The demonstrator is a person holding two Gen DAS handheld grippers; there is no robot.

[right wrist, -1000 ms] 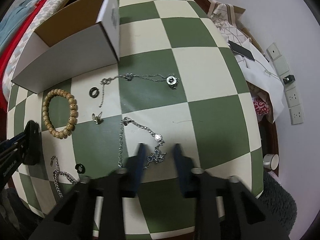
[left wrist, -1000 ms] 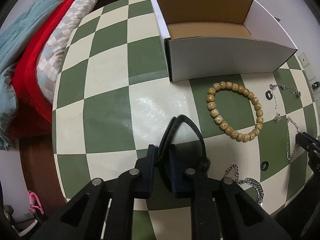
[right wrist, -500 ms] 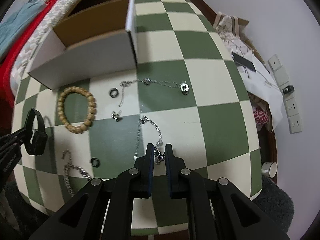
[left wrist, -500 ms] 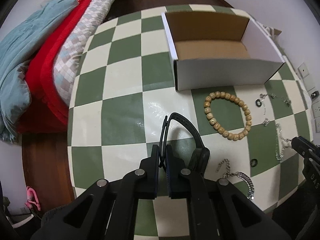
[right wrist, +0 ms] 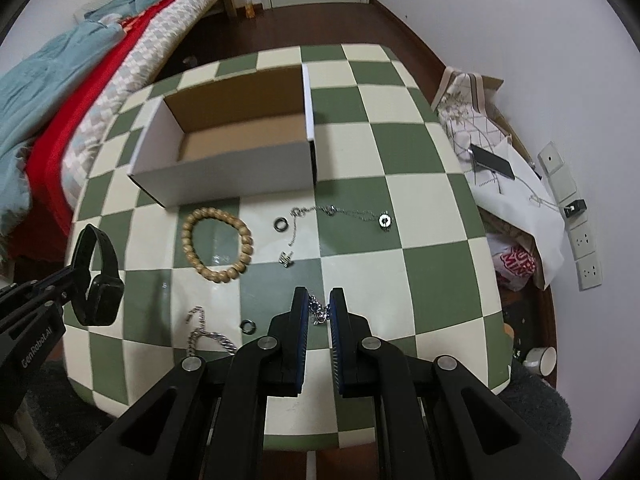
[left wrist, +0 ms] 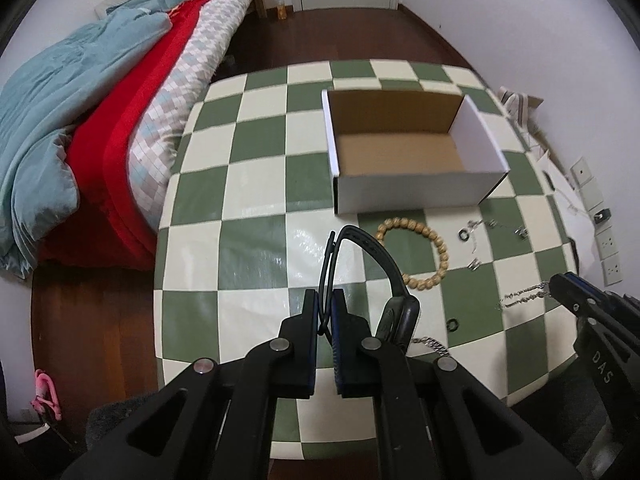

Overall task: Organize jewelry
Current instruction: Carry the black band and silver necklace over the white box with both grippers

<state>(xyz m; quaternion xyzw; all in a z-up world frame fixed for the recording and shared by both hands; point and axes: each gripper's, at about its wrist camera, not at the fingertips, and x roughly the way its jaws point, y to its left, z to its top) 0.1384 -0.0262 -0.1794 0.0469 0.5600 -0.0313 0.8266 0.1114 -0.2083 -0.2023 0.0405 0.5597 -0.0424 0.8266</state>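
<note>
My left gripper is shut on the strap of a black wristband and holds it above the checkered table. My right gripper is shut on a silver chain necklace, lifted off the table; it dangles from the right fingertips in the left wrist view. The open white cardboard box stands behind and is empty. A wooden bead bracelet, a second silver necklace, two black rings, a small clip and a chunky silver chain lie on the table.
A bed with red and teal blankets is at the left. Bags, paper and a phone lie on the floor by the right wall, with wall sockets. A cup sits on the floor at right.
My right gripper closed on the silver necklace and lifted it off the table. Both grippers rose, and the left one carried the black wristband up with it.
</note>
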